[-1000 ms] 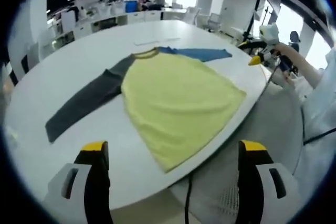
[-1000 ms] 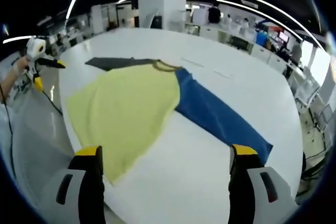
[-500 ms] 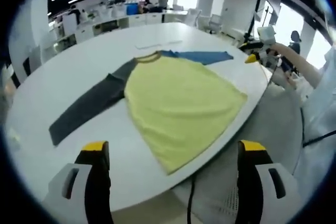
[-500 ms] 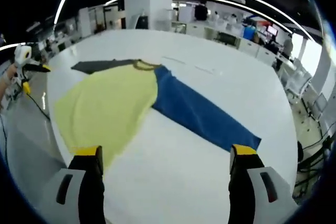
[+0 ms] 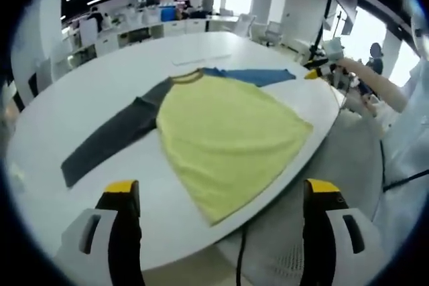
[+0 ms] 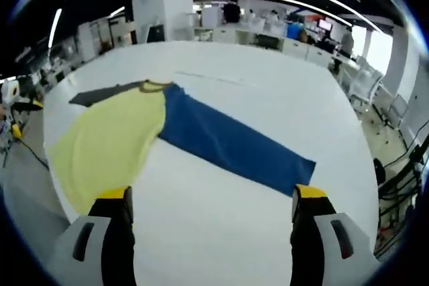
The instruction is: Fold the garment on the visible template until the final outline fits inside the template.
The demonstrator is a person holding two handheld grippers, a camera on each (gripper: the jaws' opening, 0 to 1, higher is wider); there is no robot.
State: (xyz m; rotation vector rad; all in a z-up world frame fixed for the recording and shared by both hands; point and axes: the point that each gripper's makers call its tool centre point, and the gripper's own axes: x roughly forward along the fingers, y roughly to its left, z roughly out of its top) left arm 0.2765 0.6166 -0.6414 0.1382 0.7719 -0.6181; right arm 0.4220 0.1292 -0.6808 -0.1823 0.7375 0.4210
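No text, label, brand or number can be read. No print is seen on the garment (image 5: 221, 132) or the bench (image 6: 268, 98); distant screens are too blurred.

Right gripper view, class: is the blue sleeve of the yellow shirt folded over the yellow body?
No. The long blue sleeve lies stretched flat on the white round table, away from the yellow shirt body.

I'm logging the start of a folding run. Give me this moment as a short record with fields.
garment: shirt lying flat and unfolded on the white table
body: yellow
sleeves: grey sleeve and blue sleeve, both spread out
left gripper: open, holding nothing, off the shirt
right gripper: open, holding nothing, near the blue sleeve's end
folding: not begun
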